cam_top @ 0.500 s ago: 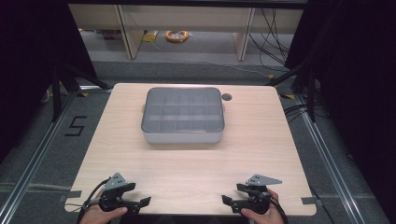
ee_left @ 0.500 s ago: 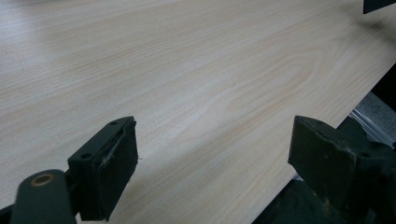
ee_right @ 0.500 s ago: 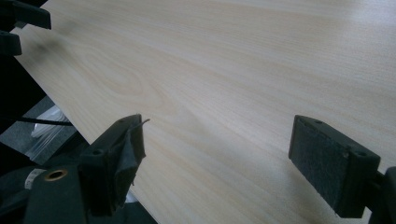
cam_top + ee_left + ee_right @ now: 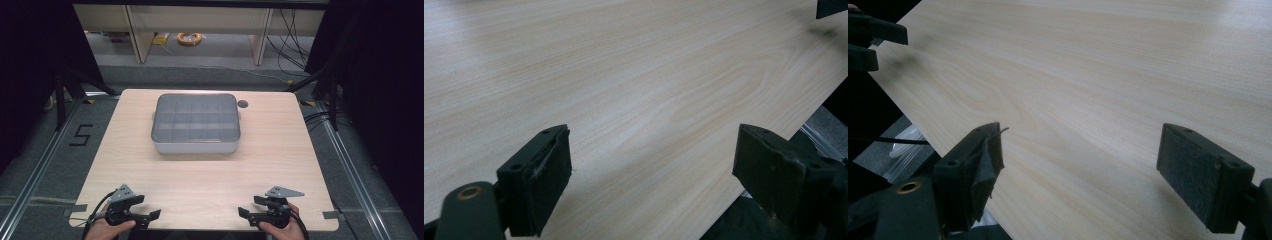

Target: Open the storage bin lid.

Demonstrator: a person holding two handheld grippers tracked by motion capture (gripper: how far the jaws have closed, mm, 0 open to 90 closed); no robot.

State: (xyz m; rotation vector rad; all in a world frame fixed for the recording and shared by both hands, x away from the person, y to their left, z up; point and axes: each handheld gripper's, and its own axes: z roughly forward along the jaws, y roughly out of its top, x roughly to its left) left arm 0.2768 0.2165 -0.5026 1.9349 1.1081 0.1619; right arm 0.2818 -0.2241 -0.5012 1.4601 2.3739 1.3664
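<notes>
**A:** Two grippers parked at the near edge of the bench (image 4: 280,165), both well apart from the box. Left gripper (image 4: 152,215) at the near left, right gripper (image 4: 245,212) at the near right, tips turned in toward each other. Fingers (image 4: 541,185) spread wide on the left one, nothing but bare wood between. Same on the right, fingers (image 4: 1198,175) wide apart and empty.

**B:** So nothing grabbed yet. Best way in?

**A:** Probably reaching forward together, one gripper per side of the compartment box (image 4: 195,125), kept level and staying spread until right beside the short ends. Worth going for the small tabs that seem to stick out at the left and right ends, though too small to call for sure. Lid looks smooth and glossy, so likely slippery on top; better to pinch an edge than press down on it.

**B:** And the box itself?

**A:** Sitting mid-bench, a bit toward the far side, squared to the edges. Pale grey tray with rounded corners, smoky see-through lid, closed. Grid of compartments visible through it, contents impossible to tell. Small round hole (image 4: 243,104) in the bench just beside its far right corner.
</notes>
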